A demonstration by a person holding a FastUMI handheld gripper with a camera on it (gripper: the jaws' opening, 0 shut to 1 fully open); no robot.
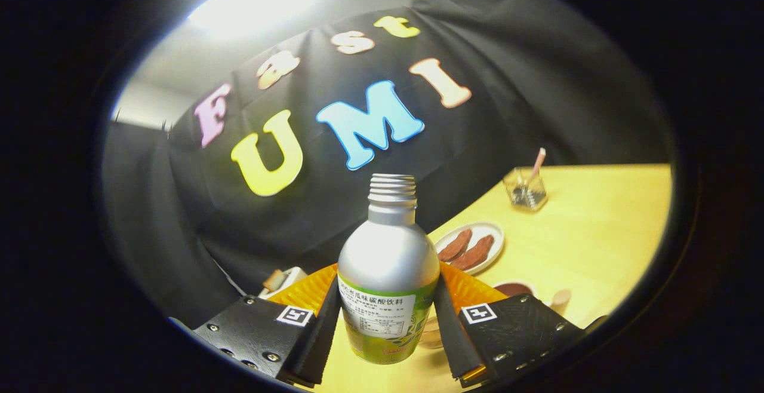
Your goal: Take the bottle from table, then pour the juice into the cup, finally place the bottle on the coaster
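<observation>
1. A small white object (285, 278) is seen beyond the left finger, near the surface's (597, 226) far edge against the booth wall.
2. The bottle (388, 273) is clamped between both fingers of the tool (387, 327), upright, cap off, its threaded neck open.
3. An orange ribbed item (471, 288) is partly hidden behind the bottle.
4. A plate (474, 243) with brown pieces lies beyond the right finger.
5. A glass container (525, 189) holding a stick stands further off; bare surface stretches to its right.
</observation>
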